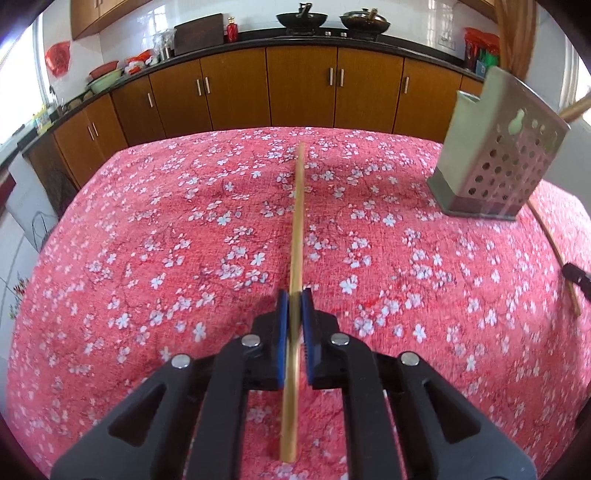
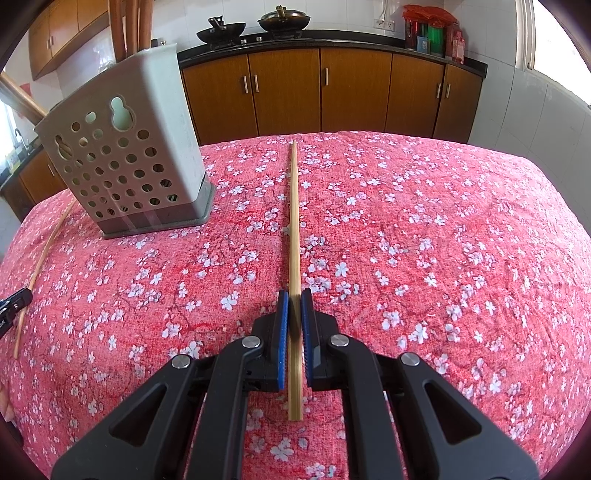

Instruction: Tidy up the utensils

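Left wrist: left gripper (image 1: pixel 294 295), fingers clamped on bamboo chopstick (image 1: pixel 297 221). Right gripper (image 2: pixel 294 295) likewise, second chopstick (image 2: pixel 294 221); perforated holder (image 2: pixel 125 166) nearby.

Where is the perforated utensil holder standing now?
The utensil holder stands on the floral tablecloth between both grippers: upper left in the right wrist view, upper right in the left wrist view, chopsticks inside.

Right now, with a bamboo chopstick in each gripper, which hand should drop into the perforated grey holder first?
Probably right: the right gripper is shut on its chopstick, and the holder looks nearer there. The left gripper, also gripping a chopstick, sees it farther off.
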`<action>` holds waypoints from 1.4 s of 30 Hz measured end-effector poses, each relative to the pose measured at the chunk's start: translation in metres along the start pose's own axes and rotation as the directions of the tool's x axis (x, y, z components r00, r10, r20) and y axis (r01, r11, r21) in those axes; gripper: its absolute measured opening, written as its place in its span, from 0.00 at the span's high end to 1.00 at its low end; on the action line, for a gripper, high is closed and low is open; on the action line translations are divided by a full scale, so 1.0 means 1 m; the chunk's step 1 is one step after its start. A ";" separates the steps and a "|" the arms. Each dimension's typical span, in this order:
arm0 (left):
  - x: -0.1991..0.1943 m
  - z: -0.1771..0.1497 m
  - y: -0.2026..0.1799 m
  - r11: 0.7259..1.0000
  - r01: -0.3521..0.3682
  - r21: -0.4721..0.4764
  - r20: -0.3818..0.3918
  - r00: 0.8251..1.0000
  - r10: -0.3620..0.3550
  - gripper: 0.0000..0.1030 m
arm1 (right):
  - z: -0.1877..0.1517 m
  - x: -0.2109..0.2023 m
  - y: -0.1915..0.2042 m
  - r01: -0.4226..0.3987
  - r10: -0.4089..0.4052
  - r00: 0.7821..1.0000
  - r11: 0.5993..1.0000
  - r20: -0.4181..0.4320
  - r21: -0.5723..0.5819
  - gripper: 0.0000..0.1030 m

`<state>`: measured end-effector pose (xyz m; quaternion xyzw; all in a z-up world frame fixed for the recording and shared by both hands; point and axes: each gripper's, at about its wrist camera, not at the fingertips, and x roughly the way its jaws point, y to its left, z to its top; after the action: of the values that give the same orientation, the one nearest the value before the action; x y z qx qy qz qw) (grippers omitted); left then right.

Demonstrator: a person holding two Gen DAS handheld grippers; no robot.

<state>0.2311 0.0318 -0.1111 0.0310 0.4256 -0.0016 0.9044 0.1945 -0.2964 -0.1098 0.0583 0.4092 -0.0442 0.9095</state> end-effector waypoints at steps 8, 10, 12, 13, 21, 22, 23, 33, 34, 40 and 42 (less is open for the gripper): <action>-0.048 0.010 0.002 1.000 0.021 0.014 0.114 0.993 -0.022 0.91 | 0.005 -0.052 -0.012 -0.010 0.008 0.989 1.000 0.145 0.012 0.92; -0.067 0.016 0.002 0.999 0.041 0.004 0.164 0.986 -0.041 0.91 | 0.010 -0.070 -0.014 -0.012 0.009 0.980 1.000 0.197 0.011 0.92; -0.083 0.023 0.004 0.998 0.062 -0.005 0.206 0.977 -0.060 0.92 | 0.014 -0.085 -0.016 -0.019 0.015 0.971 1.000 0.239 0.012 0.92; -0.092 0.025 0.004 0.997 0.076 -0.011 0.228 0.971 -0.071 0.92 | 0.016 -0.090 -0.013 -0.023 0.018 0.966 1.000 0.257 0.013 0.92; -0.118 0.041 0.002 0.994 0.109 -0.006 0.266 0.958 -0.104 0.94 | 0.032 -0.113 -0.002 -0.044 0.041 0.943 0.999 0.331 0.002 0.92; -0.112 0.038 0.002 0.994 0.112 -0.006 0.243 0.964 -0.107 0.93 | 0.032 -0.112 -0.002 -0.043 0.041 0.944 0.999 0.327 0.001 0.92; -0.106 0.034 0.003 0.993 0.116 -0.005 0.224 0.968 -0.112 0.88 | 0.031 -0.110 -0.001 -0.043 0.041 0.945 0.999 0.323 0.001 0.92; -0.038 -0.019 -0.006 0.998 0.056 0.030 0.019 0.998 -0.057 0.79 | 0.025 -0.107 0.002 -0.049 0.047 0.950 0.999 0.309 -0.002 0.92; -0.035 -0.023 -0.005 0.998 0.055 0.031 0.004 0.998 -0.055 0.80 | 0.026 -0.107 0.002 -0.049 0.047 0.950 0.999 0.309 -0.002 0.92; -0.030 -0.030 -0.008 0.997 0.056 0.049 -0.015 0.998 -0.055 0.92 | 0.025 -0.106 0.003 -0.047 0.046 0.950 0.999 0.308 -0.003 0.92; -0.037 -0.027 -0.007 0.997 0.053 0.056 0.003 0.999 -0.053 0.92 | 0.026 -0.108 0.002 -0.048 0.047 0.947 0.999 0.318 -0.003 0.92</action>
<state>0.1868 0.0256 -0.1002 0.0451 0.4240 -0.0377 0.9037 0.1426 -0.2943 -0.0113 0.0625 0.2558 -0.0320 0.9642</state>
